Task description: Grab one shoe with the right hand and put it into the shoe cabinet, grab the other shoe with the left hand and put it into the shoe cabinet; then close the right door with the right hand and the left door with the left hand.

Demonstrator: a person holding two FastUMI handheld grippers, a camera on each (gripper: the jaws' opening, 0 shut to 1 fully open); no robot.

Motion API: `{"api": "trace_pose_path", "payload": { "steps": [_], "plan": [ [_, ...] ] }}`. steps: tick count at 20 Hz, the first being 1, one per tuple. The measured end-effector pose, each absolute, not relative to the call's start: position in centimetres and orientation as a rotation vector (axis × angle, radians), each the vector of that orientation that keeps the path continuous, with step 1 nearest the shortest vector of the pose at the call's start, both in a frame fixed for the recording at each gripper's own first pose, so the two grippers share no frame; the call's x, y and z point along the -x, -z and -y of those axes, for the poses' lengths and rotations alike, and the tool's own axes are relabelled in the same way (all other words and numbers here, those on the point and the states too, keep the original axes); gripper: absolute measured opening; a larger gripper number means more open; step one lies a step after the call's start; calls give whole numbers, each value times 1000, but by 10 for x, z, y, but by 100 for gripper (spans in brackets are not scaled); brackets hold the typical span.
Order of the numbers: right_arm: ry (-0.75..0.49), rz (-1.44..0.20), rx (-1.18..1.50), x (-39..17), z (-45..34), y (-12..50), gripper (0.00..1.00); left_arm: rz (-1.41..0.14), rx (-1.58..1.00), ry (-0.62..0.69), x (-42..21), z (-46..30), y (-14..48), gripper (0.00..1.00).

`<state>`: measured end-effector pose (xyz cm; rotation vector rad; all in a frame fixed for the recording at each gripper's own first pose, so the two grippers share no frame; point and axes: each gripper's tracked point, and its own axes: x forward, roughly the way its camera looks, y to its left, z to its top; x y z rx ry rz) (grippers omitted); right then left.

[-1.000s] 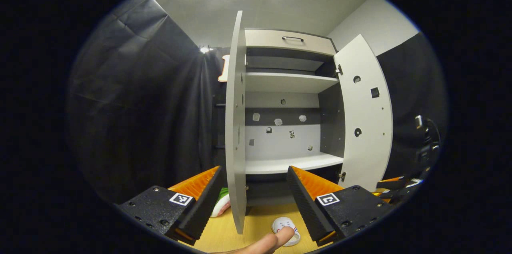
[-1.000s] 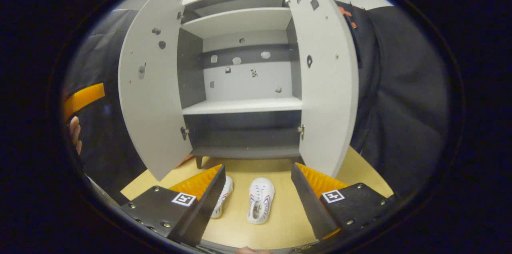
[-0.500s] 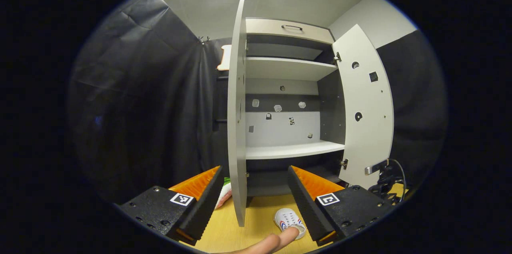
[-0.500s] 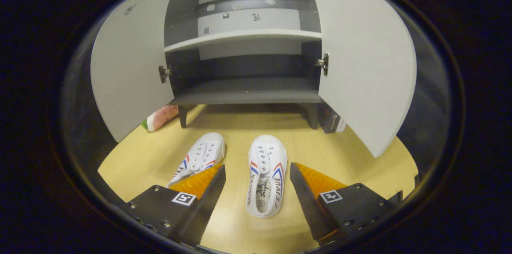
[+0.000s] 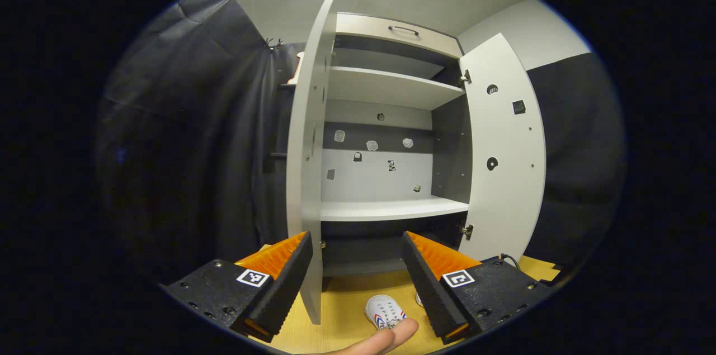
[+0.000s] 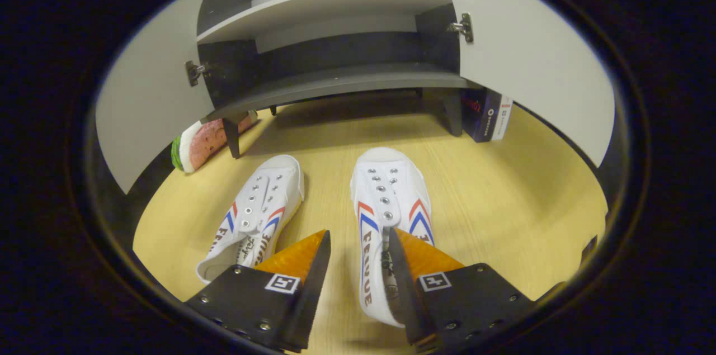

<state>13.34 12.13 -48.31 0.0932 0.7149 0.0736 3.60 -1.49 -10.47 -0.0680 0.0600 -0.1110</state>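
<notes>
In the right gripper view, the right gripper [image 6: 358, 265] is straddling the near side wall of the right-hand white canvas shoe with red and blue stripes [image 6: 386, 215], fingers parted, not yet clamped. Both shoes are lying on the yellow wooden floor [image 6: 503, 204] before the open grey shoe cabinet [image 6: 335, 81]. The left gripper [image 5: 355, 265] is hanging open, facing the cabinet.

Watermelon-slice toy [image 6: 201, 142] half hidden behind left cabinet door [image 6: 151, 120]; right shoe [image 6: 386, 221] heel covered by right gripper [image 6: 358, 243].
</notes>
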Motion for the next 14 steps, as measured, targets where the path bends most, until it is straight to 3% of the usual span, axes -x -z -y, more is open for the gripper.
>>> {"api": "trace_pose_path", "payload": {
  "steps": [2,4,6,7,11,14],
  "plan": [
    [-33,-701,-79,-142,-116,483,62,-63,62,136,-48,25,106,93],
    [1,-687,-122,-146,-115,487,36,-57,62,166,-60,39,106,96],
    [23,-674,-193,-148,-112,487,27,-63,52,199,-72,52,108,96],
    [8,-658,-217,-148,-110,484,34,-61,41,206,-78,56,108,96],
    [-67,-615,-315,-157,-113,483,17,-67,30,232,-97,72,114,96],
    [-88,-612,-297,-163,-116,485,17,-83,29,249,-109,82,120,96]
  ]
}}
